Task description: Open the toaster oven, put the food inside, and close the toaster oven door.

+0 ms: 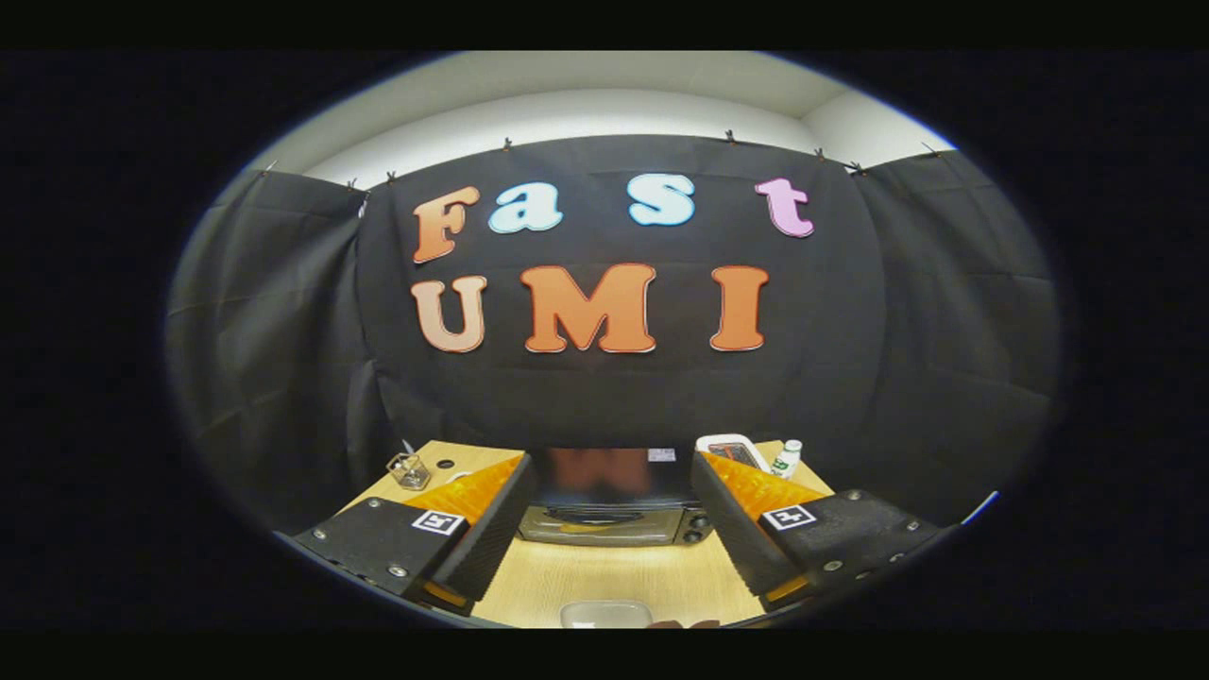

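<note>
Wooden table (604, 581) carried one oven (614, 505) at lower centre, its door shut, seen through the gap between the gripper (609, 529) fingers, which stood spread wide and held nothing, seemingly lined up on it. One pale dish (604, 614) lay nearest, lowest in frame; whether it held food was unclear. One bottle (786, 458) stood right.
</note>
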The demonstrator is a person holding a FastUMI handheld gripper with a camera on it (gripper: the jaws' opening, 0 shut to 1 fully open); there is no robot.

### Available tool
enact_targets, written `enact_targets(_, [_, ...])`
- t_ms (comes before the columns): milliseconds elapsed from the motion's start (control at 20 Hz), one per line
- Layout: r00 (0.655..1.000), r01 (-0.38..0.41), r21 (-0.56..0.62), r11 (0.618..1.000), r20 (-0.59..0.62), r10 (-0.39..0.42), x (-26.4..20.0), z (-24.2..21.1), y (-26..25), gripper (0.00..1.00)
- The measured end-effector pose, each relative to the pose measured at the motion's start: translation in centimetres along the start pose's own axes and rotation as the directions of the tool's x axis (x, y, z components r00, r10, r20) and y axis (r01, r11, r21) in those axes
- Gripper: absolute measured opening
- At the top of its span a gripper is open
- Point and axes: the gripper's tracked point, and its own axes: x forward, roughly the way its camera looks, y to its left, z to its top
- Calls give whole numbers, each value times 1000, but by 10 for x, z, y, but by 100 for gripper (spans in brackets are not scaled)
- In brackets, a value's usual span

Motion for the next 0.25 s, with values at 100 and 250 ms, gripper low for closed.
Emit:
enact_targets(100, [1000, 3, 5, 1000, -4, -3, 0, -1, 0, 99])
enact_targets(250, [1000, -4, 18, 1000, -7, 4, 1, -1, 6, 99])
